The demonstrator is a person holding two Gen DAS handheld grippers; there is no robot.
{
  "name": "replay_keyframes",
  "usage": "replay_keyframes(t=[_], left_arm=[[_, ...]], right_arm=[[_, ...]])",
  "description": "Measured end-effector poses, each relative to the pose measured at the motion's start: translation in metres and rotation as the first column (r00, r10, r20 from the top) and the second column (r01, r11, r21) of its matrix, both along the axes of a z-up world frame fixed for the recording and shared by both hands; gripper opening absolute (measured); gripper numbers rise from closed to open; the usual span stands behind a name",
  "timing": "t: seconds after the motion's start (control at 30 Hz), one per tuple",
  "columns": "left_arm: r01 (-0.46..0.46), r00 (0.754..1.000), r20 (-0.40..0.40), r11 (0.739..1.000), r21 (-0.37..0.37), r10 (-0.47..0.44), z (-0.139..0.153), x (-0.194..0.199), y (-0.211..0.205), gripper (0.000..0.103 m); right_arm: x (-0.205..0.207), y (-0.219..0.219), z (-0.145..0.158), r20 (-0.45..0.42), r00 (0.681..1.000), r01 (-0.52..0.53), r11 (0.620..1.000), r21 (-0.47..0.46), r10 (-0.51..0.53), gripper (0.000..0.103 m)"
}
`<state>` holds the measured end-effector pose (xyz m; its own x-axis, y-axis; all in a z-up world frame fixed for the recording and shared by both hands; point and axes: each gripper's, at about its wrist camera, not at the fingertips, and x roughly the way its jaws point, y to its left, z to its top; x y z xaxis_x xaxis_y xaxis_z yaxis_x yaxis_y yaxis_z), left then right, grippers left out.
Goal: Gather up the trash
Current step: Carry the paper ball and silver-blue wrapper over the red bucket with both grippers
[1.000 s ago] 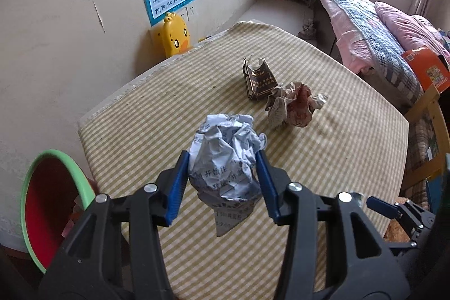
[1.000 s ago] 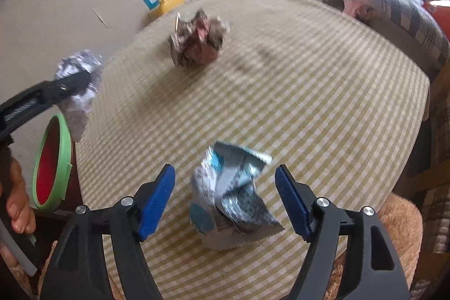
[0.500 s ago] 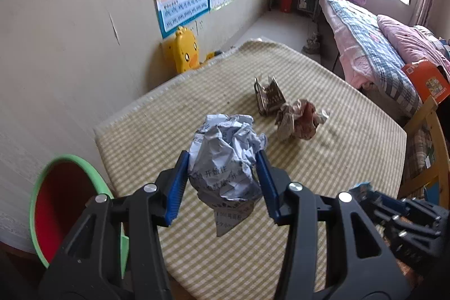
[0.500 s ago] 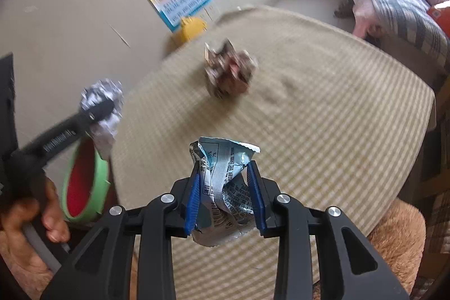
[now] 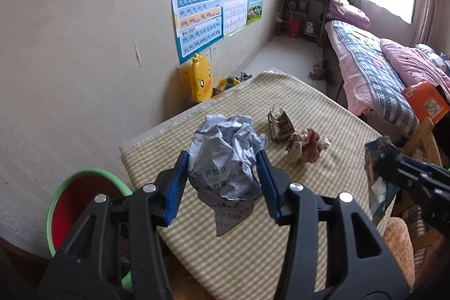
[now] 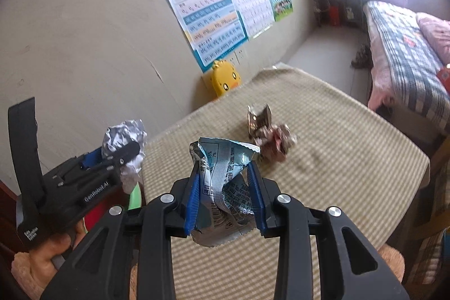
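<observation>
Trash is now in both my tools. My right tool (image 6: 225,196) was wide around the blue and silver snack wrapper (image 6: 222,182) just a moment ago, with the wrapper lying on the table (image 6: 351,159). Its jaws have just been closing, and now the blue pads squeeze the wrapper from 2 sides. The wrapper is up off the table, over the near edge. My left tool (image 5: 222,184) holds the grey paper ball (image 5: 225,159) the same as before, pads tight on both sides, and it is higher over the table's left edge than it was.

So I think 2 pieces are picked up and can go in the red tub with the green rim (image 5: 78,204), which sits on the floor by the table's left near corner.

2 more pieces lie near the middle of the table: a brown crumpled paper wad (image 5: 306,145) and a small dark folded pack (image 5: 279,125), touching or almost touching.

The wrapper is thin, shiny and crinkly, with a zigzag edge. The paper ball is soft and wrinkled, with printed words and 1 loose flap hanging down. The table cloth is a checked, woven yellow.
</observation>
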<state>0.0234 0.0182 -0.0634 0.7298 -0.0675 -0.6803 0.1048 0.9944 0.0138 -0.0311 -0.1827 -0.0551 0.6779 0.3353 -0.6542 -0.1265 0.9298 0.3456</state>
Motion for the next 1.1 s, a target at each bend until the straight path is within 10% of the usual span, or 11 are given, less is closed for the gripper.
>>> replay_keyframes(t=[1.1], left_arm=[[-0.12,0.993,0.023,0.992,0.026,0.12,-0.006,-0.012,0.064,0.047]], right_arm=[[0.012,0.083,0.002,-0.008,0.985,-0.171,0.984,-0.052,0.17,0.031]])
